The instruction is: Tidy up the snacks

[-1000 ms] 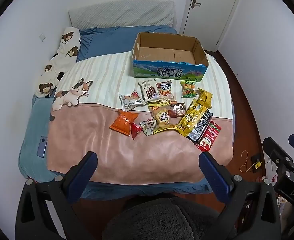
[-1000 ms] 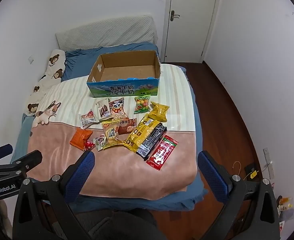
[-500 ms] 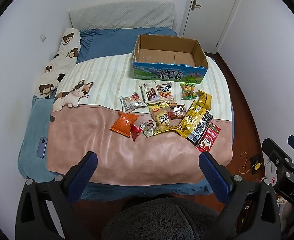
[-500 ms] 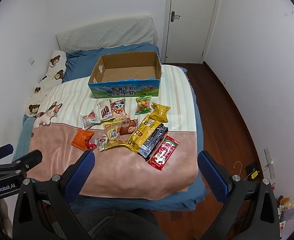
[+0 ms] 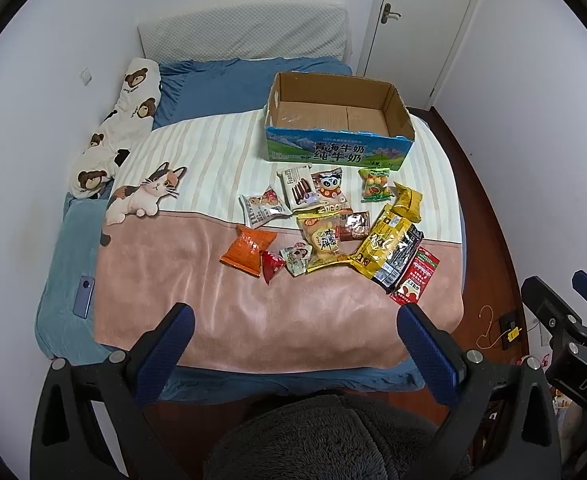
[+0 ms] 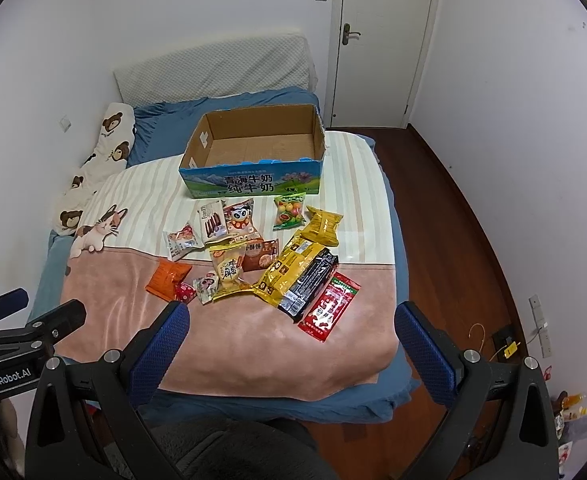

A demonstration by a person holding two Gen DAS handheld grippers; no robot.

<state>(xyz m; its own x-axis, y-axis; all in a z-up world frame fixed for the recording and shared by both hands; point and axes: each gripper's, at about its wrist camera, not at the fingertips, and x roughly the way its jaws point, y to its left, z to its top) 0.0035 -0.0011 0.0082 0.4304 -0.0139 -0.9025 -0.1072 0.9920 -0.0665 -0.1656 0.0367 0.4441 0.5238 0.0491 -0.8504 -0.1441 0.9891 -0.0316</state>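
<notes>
Several snack packets lie in a loose cluster on the bed in front of an empty open cardboard box [image 5: 339, 150] [image 6: 253, 180]. Among them are an orange packet [image 5: 247, 250] [image 6: 168, 279], a long red packet [image 5: 415, 276] [image 6: 328, 307], a yellow-and-black bag [image 5: 389, 246] [image 6: 297, 274] and a green candy bag [image 5: 375, 185] [image 6: 290, 210]. My left gripper [image 5: 293, 316] is open and empty, held back over the foot of the bed. My right gripper [image 6: 292, 314] is open and empty, also held back from the snacks.
A cat plush [image 5: 143, 196] and a bear-print pillow [image 5: 121, 120] lie on the bed's left side. A phone [image 5: 84, 296] lies on the blue blanket at left. Wooden floor [image 6: 453, 220] runs along the right. A closed door [image 6: 381, 40] stands behind the bed.
Both grippers have drifted slightly; the bed and snacks sit a little differently in frame. Nothing on the bed has moved.
</notes>
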